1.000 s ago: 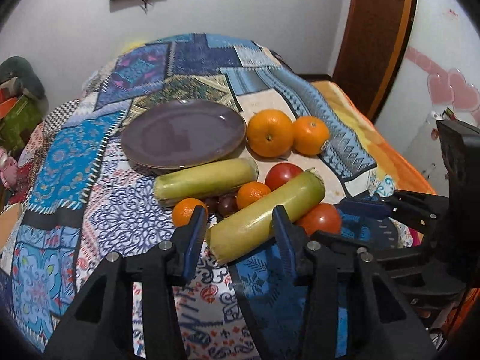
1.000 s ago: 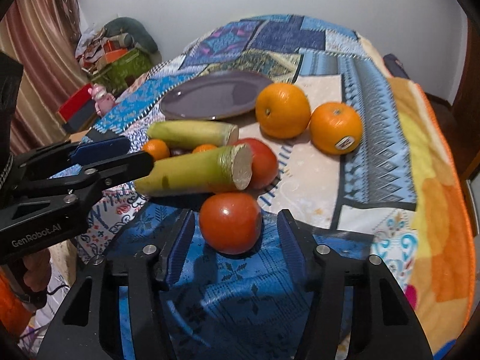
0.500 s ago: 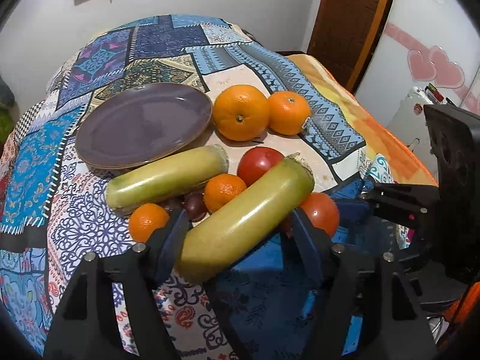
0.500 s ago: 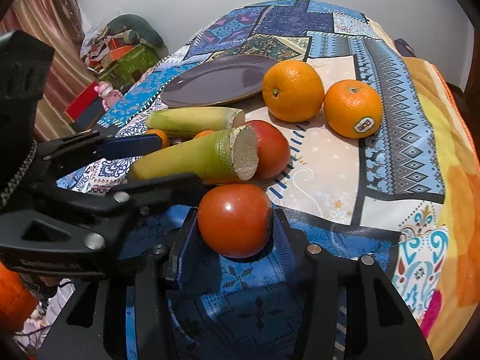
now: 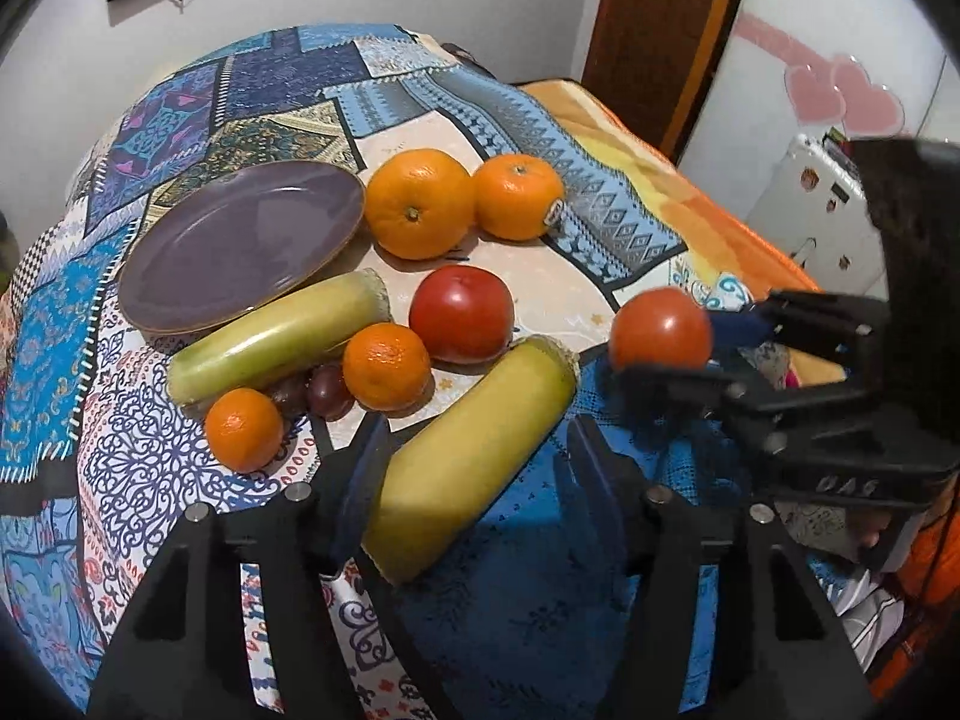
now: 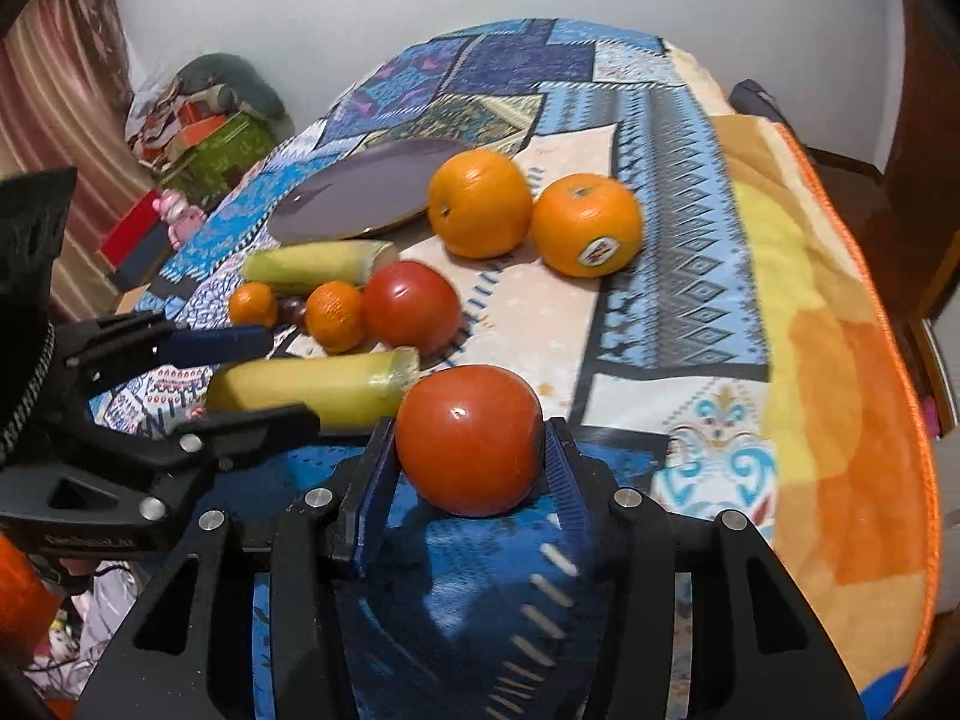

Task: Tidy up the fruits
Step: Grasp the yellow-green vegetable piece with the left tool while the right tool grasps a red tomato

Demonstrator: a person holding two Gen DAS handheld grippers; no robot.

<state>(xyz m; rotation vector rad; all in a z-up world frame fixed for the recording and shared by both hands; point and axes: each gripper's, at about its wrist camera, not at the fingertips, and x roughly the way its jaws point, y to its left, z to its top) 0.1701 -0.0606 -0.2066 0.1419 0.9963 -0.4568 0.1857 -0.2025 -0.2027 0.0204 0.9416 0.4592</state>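
My right gripper (image 6: 471, 468) is shut on a red tomato (image 6: 469, 439), lifted off the cloth; the tomato also shows in the left wrist view (image 5: 660, 329). My left gripper (image 5: 474, 468) is open, its fingers on either side of a yellow-green cane piece (image 5: 474, 462), with a gap on the right side. A purple plate (image 5: 240, 243) lies at the back left. A second cane piece (image 5: 276, 343), a second tomato (image 5: 462, 313), two large oranges (image 5: 418, 202), two small oranges (image 5: 386, 365) and dark grapes (image 5: 327, 390) lie between.
The fruit lies on a patchwork cloth (image 5: 372, 78) over a rounded surface. An orange blanket edge (image 6: 840, 420) falls away on the right. Boxes and clutter (image 6: 198, 132) sit beyond the left edge. A wooden door (image 5: 660, 30) stands at the back right.
My right gripper has closed on the tomato and lifted it. My left gripper has moved forward around the near cane piece, which shifted slightly.
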